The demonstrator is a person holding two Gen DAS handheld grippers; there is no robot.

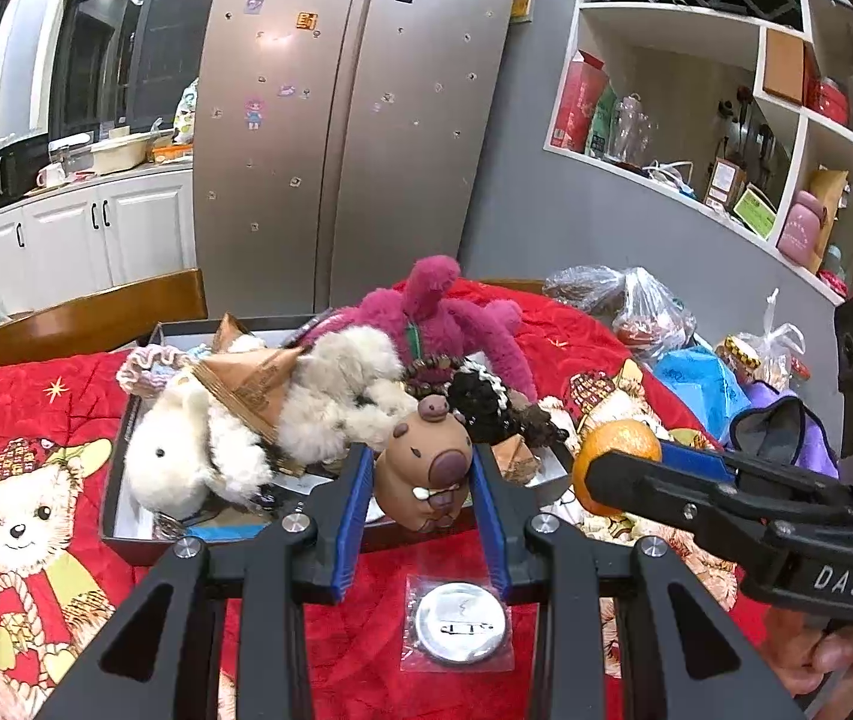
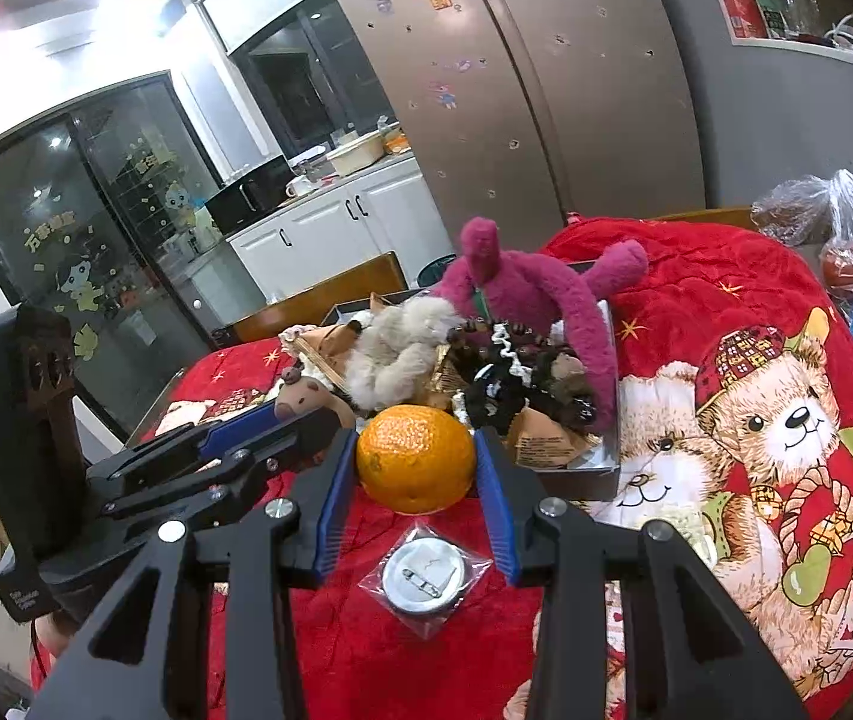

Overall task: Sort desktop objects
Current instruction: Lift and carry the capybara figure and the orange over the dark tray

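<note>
My left gripper (image 1: pixel 423 474) is shut on a brown capybara figurine (image 1: pixel 426 468) and holds it over the near edge of a dark box (image 1: pixel 120 534). The box is heaped with a white plush (image 1: pixel 186 450), a magenta plush (image 1: pixel 444 312) and dark beads. My right gripper (image 2: pixel 417 456) is shut on an orange (image 2: pixel 416 457) just right of the box; it also shows in the left wrist view (image 1: pixel 618 468). A round pin badge in a clear bag (image 1: pixel 459 624) lies on the red cloth below both grippers and shows in the right wrist view (image 2: pixel 423 576).
A red teddy-print cloth (image 2: pixel 756 450) covers the table. Plastic bags (image 1: pixel 648 312), a blue bag and a purple cloth (image 1: pixel 786 420) lie at the right. A wooden chair back (image 1: pixel 96 318) stands behind the table, with a fridge and cabinets beyond.
</note>
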